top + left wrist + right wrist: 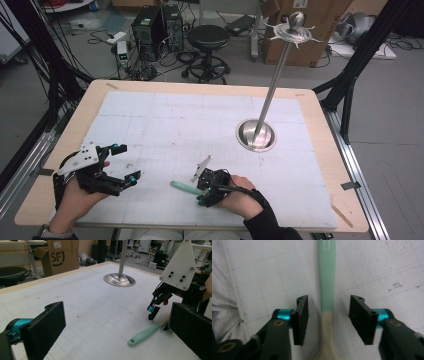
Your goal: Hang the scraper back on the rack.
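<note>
High view: white gridded mat (165,120) on a wooden table (320,100). Left gripper (127,165) sits low at the mat's left edge, jaws spread wide, nothing between them. Right gripper (199,189) is down at the mat near the front centre, over the pale end of a mint-green handled utensil (182,187) lying flat, handle pointing left. Steel pole stand (256,135) with round base sits right of centre, well apart.

Left gripper view: own jaws wide apart, empty. Utensil (143,334) lies on the mat ahead, right gripper (156,315) at its far end.

Right gripper view: utensil (327,290) runs straight up between the jaws, green handle away, cream part nearer. Jaws partly closed, gaps visible on both sides, pads not touching it.
</note>
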A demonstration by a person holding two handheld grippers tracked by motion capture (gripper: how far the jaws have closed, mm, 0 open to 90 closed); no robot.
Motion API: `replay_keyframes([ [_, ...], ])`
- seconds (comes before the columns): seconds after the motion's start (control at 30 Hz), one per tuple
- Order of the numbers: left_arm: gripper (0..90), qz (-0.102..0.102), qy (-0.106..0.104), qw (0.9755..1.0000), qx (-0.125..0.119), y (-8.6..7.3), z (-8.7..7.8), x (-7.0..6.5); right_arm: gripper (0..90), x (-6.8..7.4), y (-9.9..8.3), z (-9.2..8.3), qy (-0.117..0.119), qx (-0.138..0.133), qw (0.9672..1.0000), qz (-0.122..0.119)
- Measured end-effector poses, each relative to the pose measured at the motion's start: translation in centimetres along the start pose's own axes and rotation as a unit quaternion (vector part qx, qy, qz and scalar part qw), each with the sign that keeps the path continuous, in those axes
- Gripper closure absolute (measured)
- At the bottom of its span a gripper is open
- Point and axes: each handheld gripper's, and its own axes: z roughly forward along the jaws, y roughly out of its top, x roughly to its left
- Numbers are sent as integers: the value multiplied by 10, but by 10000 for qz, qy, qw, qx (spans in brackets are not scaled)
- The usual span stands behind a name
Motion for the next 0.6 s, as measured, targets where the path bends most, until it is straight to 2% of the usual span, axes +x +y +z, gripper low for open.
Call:
replay_keyframes([
  [0.07,17,-8,15,10000,9,0,-1,0,615,0,0,-1,41,75,10000,-32],
  [0.17,17,-25,28,10000,47,-2,0,0,625,1,1,-1,16,115,9999,-50],
  [0.23,17,-9,26,10000,90,-3,0,0,651,1,1,-1,29,142,9999,15],
  [0.27,17,-7,17,9999,107,-4,0,-1,693,-1,-1,-2,66,149,9998,68],
  [0.47,18,-15,55,9999,98,-4,-2,1,723,-1,-3,-5,81,286,9994,161],
  [0.6,17,-29,69,9999,70,-4,-2,0,730,1,-2,-5,10,335,9994,-20],
])
